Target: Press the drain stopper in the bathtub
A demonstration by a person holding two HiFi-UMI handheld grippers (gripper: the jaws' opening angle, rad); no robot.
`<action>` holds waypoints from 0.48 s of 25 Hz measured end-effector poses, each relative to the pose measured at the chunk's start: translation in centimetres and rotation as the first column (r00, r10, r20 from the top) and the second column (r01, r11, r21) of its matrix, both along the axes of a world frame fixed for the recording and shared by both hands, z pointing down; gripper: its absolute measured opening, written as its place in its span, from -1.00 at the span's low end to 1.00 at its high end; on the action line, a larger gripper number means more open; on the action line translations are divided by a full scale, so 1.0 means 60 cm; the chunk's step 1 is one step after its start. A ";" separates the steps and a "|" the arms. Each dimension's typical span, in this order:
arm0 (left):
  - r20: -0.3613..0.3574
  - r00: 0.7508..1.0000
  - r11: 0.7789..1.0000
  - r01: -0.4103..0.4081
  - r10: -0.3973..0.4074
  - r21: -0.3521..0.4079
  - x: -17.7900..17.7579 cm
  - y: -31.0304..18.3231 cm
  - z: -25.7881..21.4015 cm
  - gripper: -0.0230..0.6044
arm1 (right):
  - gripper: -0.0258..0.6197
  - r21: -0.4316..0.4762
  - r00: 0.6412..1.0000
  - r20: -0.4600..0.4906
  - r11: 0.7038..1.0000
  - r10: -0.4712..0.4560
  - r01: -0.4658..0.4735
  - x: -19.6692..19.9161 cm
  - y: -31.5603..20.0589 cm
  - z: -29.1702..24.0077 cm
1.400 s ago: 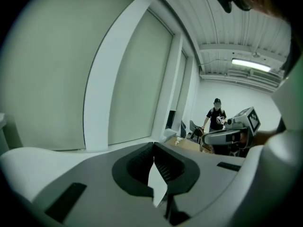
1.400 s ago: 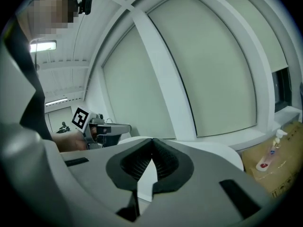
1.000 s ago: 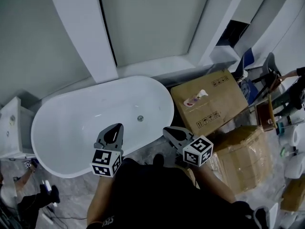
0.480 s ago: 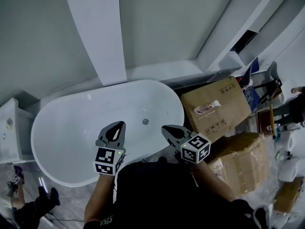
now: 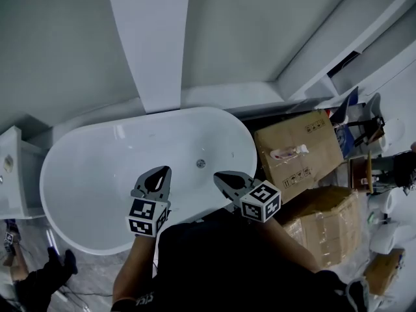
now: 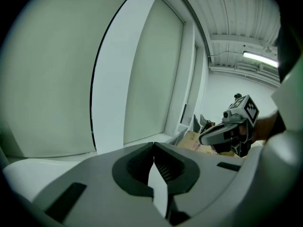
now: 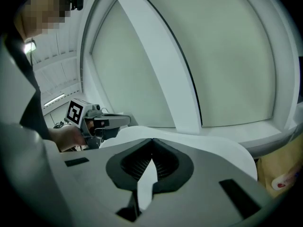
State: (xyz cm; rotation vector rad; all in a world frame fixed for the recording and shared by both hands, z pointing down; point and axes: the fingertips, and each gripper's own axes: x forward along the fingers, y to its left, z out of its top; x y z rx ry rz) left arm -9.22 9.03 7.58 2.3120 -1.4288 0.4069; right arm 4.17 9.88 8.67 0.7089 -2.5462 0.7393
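A person stands over a white bathtub [image 5: 97, 174], the left gripper [image 5: 158, 172] and right gripper [image 5: 220, 176] poised above its near rim, both sets of fingers closed tip to tip on nothing. The drain stopper [image 5: 201, 164] sits on the tub floor toward the right end, just beyond the right gripper. The shut fingers would likely serve best as a blunt point, lowered straight onto the stopper's centre. Neither gripper view shows the stopper, and it is too small to tell whether it is raised or seated.

Left gripper [image 5: 158, 171] and right gripper [image 5: 218, 175], seemingly closed, hover over bathtub [image 5: 47, 174] near drain stopper [image 5: 201, 164].
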 end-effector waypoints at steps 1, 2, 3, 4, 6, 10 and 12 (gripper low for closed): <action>-0.007 1.000 1.000 0.005 -0.005 -0.002 0.001 -0.009 -0.001 -0.88 | -0.88 0.007 1.000 0.000 1.000 -0.002 0.002 0.001 -0.012 -0.001; -0.016 1.000 1.000 0.010 -0.010 -0.005 0.003 -0.018 -0.001 -0.88 | -0.88 0.011 1.000 0.000 1.000 0.000 0.000 0.004 -0.025 0.000; -0.025 1.000 1.000 0.013 -0.013 -0.008 0.007 -0.027 -0.002 -0.88 | -0.88 0.012 1.000 0.001 1.000 0.004 -0.004 0.008 -0.040 0.002; -0.031 0.999 1.000 0.012 -0.012 -0.013 0.013 -0.038 0.000 -0.88 | -0.88 0.012 1.000 0.003 1.000 0.006 -0.006 0.011 -0.054 0.004; -0.032 0.999 1.000 -0.001 0.001 -0.026 0.026 -0.061 0.006 -0.88 | -0.88 0.005 1.000 0.006 1.000 0.001 -0.001 0.015 -0.080 0.011; -0.053 0.999 0.999 0.003 -0.005 -0.045 0.048 -0.109 0.018 -0.88 | -0.88 -0.012 0.999 -0.017 0.999 -0.040 0.040 0.023 -0.115 0.032; -0.060 0.998 0.998 0.009 -0.013 -0.060 0.055 -0.132 0.033 -0.88 | -0.88 -0.014 0.998 -0.030 0.999 -0.046 0.045 0.031 -0.135 0.046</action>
